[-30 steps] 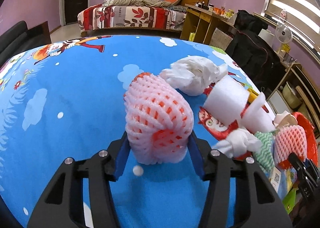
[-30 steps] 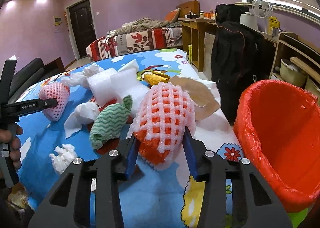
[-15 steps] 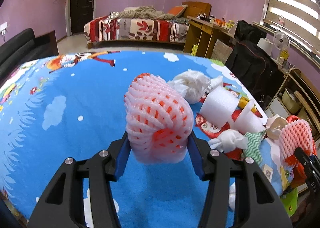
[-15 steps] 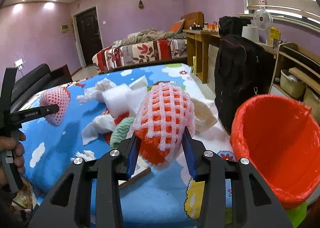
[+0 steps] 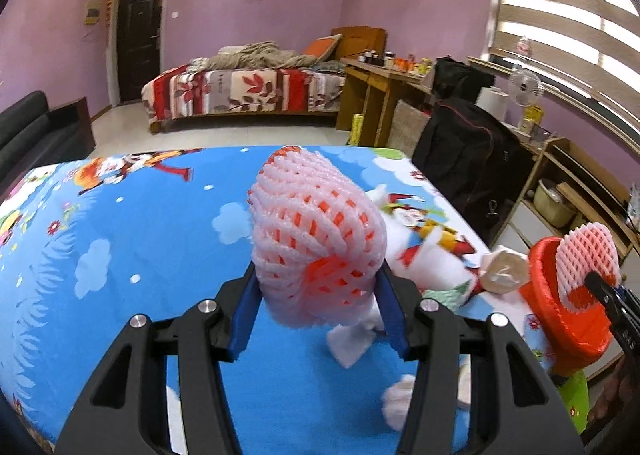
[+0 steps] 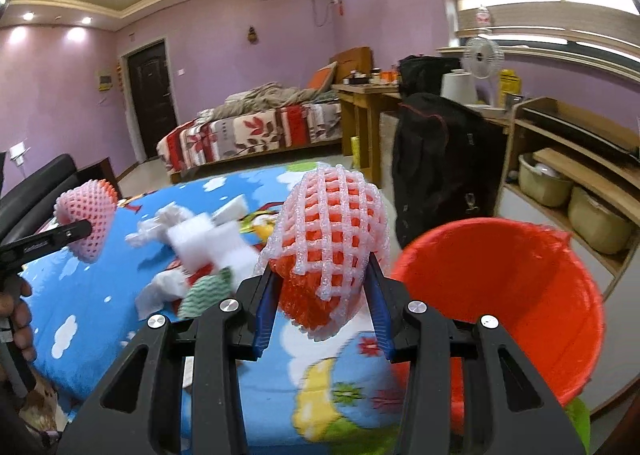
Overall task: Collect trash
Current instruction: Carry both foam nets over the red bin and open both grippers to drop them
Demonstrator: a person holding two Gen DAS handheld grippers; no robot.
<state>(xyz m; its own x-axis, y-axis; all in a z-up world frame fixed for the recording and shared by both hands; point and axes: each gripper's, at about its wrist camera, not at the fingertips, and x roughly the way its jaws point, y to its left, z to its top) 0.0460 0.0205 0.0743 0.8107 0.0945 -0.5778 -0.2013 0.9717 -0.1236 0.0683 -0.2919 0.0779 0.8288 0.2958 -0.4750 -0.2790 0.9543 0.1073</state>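
Note:
My left gripper [image 5: 318, 311] is shut on a pink foam fruit net [image 5: 312, 243] with red wrapping inside, held up above the blue cartoon tablecloth [image 5: 120, 247]. My right gripper [image 6: 322, 291] is shut on a second pink foam net [image 6: 330, 239], lifted just left of the red bin [image 6: 516, 295]. Each view shows the other gripper's net: the left one's net [image 6: 86, 215] at the far left of the right wrist view, the right one's net [image 5: 588, 259] over the bin [image 5: 568, 319] in the left wrist view. White foam blocks [image 6: 200, 239], crumpled tissue [image 6: 160, 291] and a green net [image 6: 208, 291] lie on the cloth.
A black bag [image 6: 440, 167] leans on wooden shelving [image 6: 568, 159] beyond the table's right edge. A bed [image 5: 244, 91] and a dark door [image 5: 138, 43] are at the back. A black sofa [image 5: 32, 131] stands left. A person's hand [image 6: 16, 315] holds the left gripper's handle.
Both grippers have risen off the table with their foam nets. The right one has drawn closer to the red bin, which now fills more of its view.

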